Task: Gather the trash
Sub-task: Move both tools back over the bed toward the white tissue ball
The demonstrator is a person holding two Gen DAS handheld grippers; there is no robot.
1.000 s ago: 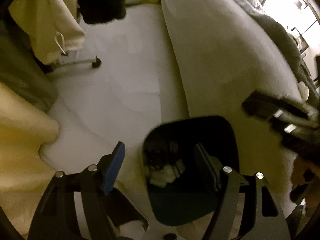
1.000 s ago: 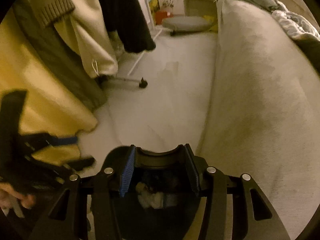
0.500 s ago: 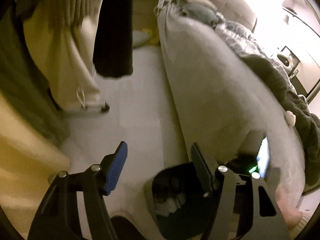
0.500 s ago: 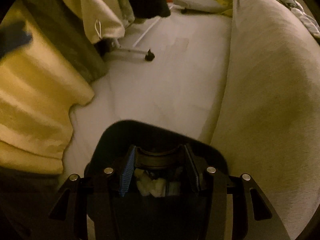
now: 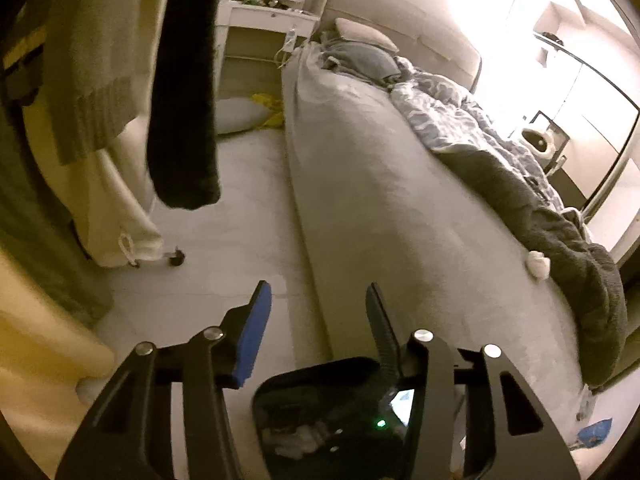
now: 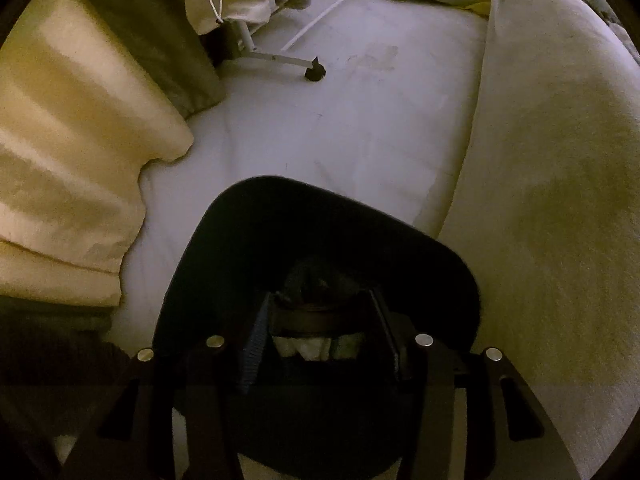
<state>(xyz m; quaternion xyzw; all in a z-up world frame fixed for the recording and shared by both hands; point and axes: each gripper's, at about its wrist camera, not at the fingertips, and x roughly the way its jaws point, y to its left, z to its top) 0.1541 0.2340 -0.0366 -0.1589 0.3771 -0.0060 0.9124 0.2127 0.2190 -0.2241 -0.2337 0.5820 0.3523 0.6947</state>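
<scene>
A black trash bin point(image 6: 320, 248) stands on the pale floor beside the bed and holds crumpled white paper point(image 6: 306, 346). My right gripper point(image 6: 320, 312) is over the bin's mouth, shut on a dark round piece of trash point(image 6: 316, 314). My left gripper point(image 5: 318, 312) is open and empty, raised above the floor, with the bin point(image 5: 320, 404) low in its view. A small white crumpled wad point(image 5: 537, 263) lies on the bed's grey cover, to the right of my left gripper. A blue scrap point(image 5: 596, 432) lies on the floor at the bed's foot.
The bed point(image 5: 392, 208) with rumpled bedding fills the right. Hanging clothes point(image 5: 184, 92) on a wheeled rack point(image 6: 314, 72) and a cream curtain point(image 6: 68, 152) crowd the left. A narrow strip of floor point(image 6: 352, 128) runs between them.
My left gripper has tilted up and away from the bin, now facing the bed and far wall. My right gripper has lowered with its trash into the bin's mouth.
</scene>
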